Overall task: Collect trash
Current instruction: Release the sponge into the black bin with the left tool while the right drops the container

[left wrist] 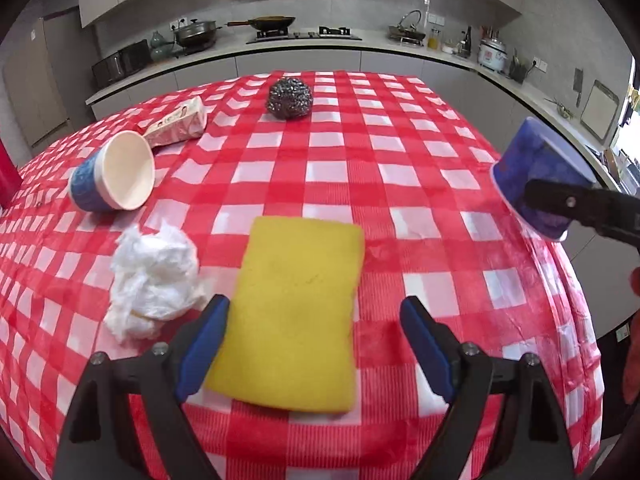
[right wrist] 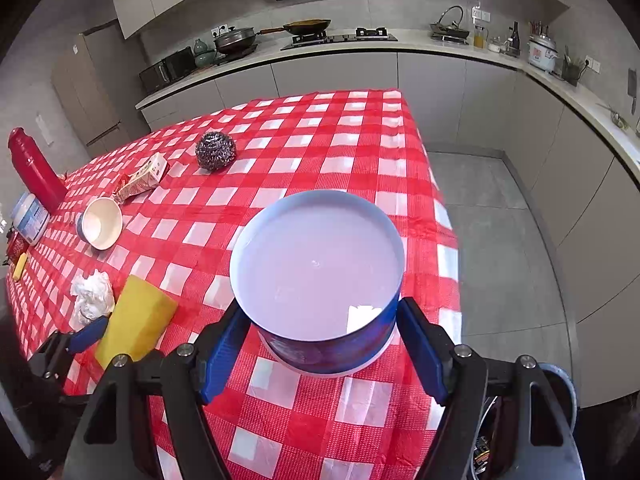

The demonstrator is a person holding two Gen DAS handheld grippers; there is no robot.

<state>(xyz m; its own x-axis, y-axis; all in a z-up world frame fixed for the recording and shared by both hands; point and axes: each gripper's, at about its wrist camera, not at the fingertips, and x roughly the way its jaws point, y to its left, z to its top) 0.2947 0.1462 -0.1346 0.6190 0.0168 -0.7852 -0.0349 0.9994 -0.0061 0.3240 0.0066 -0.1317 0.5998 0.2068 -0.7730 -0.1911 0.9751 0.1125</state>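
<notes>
Left gripper (left wrist: 314,322), jaws spread wide, low over red-check tablecloth (left wrist: 400,168); yellow sponge (left wrist: 296,312) flat betw. its blue pads (left wrist: 202,348), nothing gripped. Crumpled white plastic wad (left wrist: 154,280) just beside sponge, to its L. Paper cup (left wrist: 114,172), blue outside, on its side further back at L, mouth toward camera; flattened carton (left wrist: 178,122) touching or just behind it, contact not clear. Steel-wool scourer (left wrist: 290,98) near far edge, centre, well apart from rest. Blue paper bowl (left wrist: 540,184) at R table edge, clamped by right gripper (left wrist: 560,204), raised and tilted.

Right-wrist view, L to R: red flask (right wrist: 34,168) and white jar (right wrist: 28,218) at far L edge of cloth; cup (right wrist: 100,224), carton (right wrist: 142,178), wad (right wrist: 92,294), sponge (right wrist: 136,320), scourer (right wrist: 215,150); bowl (right wrist: 320,272) betw. right gripper pads (right wrist: 420,352), pinched at both sides of its wall, white inside facing lens. Grey bin rim (right wrist: 560,392) at lower R, below table edge.
</notes>
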